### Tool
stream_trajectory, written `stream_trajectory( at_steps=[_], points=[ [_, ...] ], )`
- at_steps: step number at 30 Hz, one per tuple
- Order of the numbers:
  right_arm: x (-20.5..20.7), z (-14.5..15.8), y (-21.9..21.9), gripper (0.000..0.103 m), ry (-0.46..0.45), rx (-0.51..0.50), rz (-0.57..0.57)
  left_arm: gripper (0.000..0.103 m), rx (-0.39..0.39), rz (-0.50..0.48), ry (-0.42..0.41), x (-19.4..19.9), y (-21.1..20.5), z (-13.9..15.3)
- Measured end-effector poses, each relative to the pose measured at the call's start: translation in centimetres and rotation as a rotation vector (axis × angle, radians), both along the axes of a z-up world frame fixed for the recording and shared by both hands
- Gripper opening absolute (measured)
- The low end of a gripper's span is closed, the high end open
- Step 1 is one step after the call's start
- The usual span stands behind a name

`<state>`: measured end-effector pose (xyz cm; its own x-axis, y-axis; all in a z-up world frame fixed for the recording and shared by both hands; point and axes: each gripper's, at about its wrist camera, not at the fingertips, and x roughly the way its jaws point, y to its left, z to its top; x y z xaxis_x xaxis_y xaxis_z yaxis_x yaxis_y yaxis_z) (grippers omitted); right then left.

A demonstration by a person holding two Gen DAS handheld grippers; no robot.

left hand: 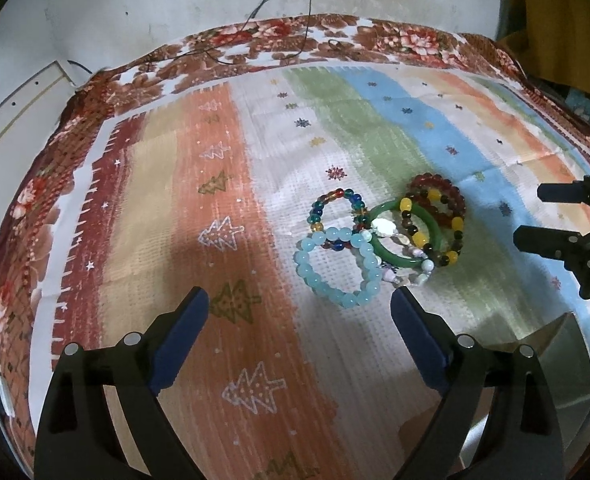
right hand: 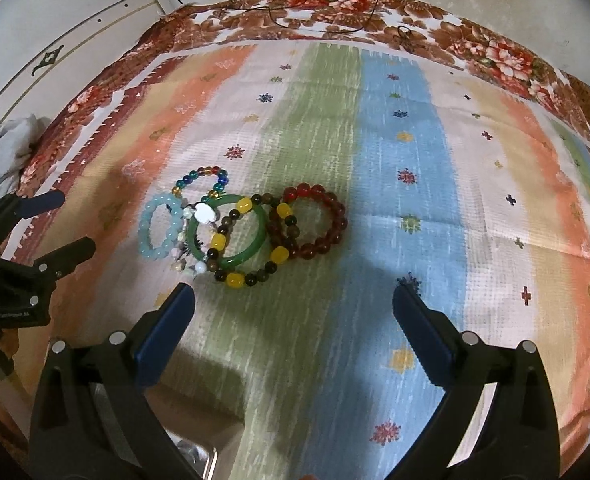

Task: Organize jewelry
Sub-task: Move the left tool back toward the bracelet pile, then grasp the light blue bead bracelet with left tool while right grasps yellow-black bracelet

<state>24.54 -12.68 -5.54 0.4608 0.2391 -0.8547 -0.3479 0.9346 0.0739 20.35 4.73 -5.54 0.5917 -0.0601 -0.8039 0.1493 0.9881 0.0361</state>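
Several bracelets lie in an overlapping cluster on the striped cloth. A pale blue bead bracelet [left hand: 337, 270] [right hand: 157, 229] is nearest my left gripper. A green bangle [left hand: 405, 236] [right hand: 231, 236] lies in the middle, a multicolour glass bead bracelet [left hand: 335, 216] [right hand: 201, 180] behind, a yellow-and-dark bead bracelet [left hand: 435, 232] [right hand: 255, 248] over the bangle, and a dark red bead bracelet [left hand: 439, 192] [right hand: 319, 224] at the right. My left gripper [left hand: 299, 304] [right hand: 55, 224] is open just in front of the blue bracelet. My right gripper [right hand: 293, 298] [left hand: 535, 216] is open, just in front of the cluster.
The striped cloth [right hand: 395, 160] covers a table with a floral cover [left hand: 255, 40] beneath. A thin black cord [left hand: 295, 12] hangs at the back wall. A metallic box [left hand: 563, 356] [right hand: 199, 456] sits at the near edge between the grippers.
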Motion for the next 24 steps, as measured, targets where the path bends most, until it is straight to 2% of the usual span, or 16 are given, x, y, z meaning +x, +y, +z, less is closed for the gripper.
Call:
stream_trajectory(
  at_steps=[18, 24],
  points=[
    [2.8, -2.4, 0.7, 0.098, 0.055, -0.017, -0.001, 0.091, 0.035, -0.018, 0.050, 2.8, -0.1, -2.6],
    [3.4, -3.2, 0.8, 0.098, 0.088, 0.008, 0.000, 0.091, 0.031, -0.020, 0.061, 3.0, -0.1, -3.0]
  ],
)
